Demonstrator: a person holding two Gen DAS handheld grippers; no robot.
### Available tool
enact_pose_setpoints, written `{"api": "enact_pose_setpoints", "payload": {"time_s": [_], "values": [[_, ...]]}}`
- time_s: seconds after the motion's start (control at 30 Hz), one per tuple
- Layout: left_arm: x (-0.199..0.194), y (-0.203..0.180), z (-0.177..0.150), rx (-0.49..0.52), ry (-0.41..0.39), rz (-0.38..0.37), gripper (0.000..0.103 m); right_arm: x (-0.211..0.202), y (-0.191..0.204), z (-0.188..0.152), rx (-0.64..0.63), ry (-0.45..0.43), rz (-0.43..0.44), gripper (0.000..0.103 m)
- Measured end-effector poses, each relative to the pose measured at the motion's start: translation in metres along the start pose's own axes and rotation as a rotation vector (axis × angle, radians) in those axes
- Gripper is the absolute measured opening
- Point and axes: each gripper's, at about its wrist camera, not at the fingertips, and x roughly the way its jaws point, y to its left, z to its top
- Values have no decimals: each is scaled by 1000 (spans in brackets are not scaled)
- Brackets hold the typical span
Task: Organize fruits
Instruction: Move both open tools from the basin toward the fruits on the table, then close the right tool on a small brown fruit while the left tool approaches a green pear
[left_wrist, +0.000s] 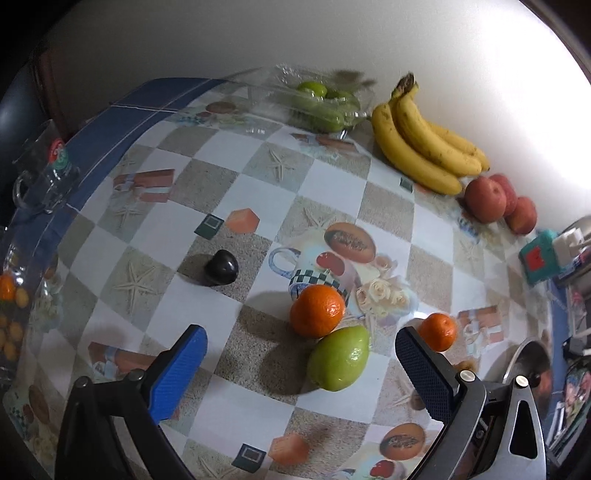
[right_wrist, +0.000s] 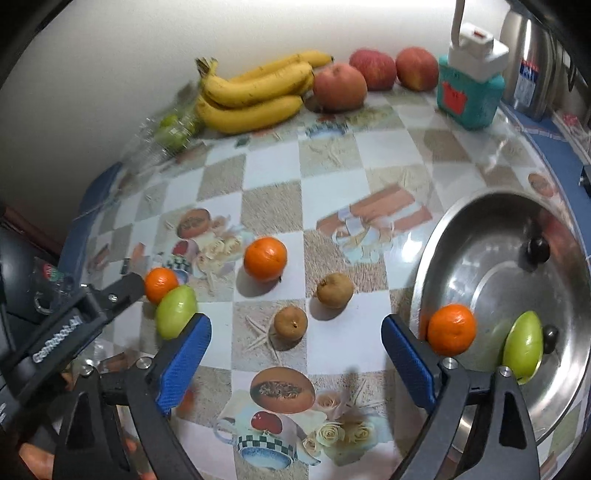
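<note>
Three oranges, two green fruits, two brown fruits.

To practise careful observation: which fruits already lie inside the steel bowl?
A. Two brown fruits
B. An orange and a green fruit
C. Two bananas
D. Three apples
B: in the right wrist view an orange and a green fruit sit inside the steel bowl, while the other fruits listed lie on the table.

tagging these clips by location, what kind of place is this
Most likely a home kitchen or dining table. A printed checkered tablecloth covers it, with bananas and apples along a plain wall, and a steel bowl and a steel kettle or flask nearby.
</note>
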Motion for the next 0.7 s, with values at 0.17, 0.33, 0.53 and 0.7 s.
{"api": "enact_pose_setpoints", "payload": {"time_s": [0.17, 0.33, 0.53, 0.7], "values": [[10, -6, -2, 44, 20, -32, 103, 16, 1, -1, 16, 44, -18, 77], [15, -9, -1, 47, 20, -43, 103, 25, 6, -1, 13, 65, -10, 68], [23, -10, -3, 52, 51, -38, 101, 33, 8, -1, 6, 79, -16, 53], [28, -14, -5, 65, 77, -41, 85, 36, 9, -2, -5, 83, -20, 35]]}}
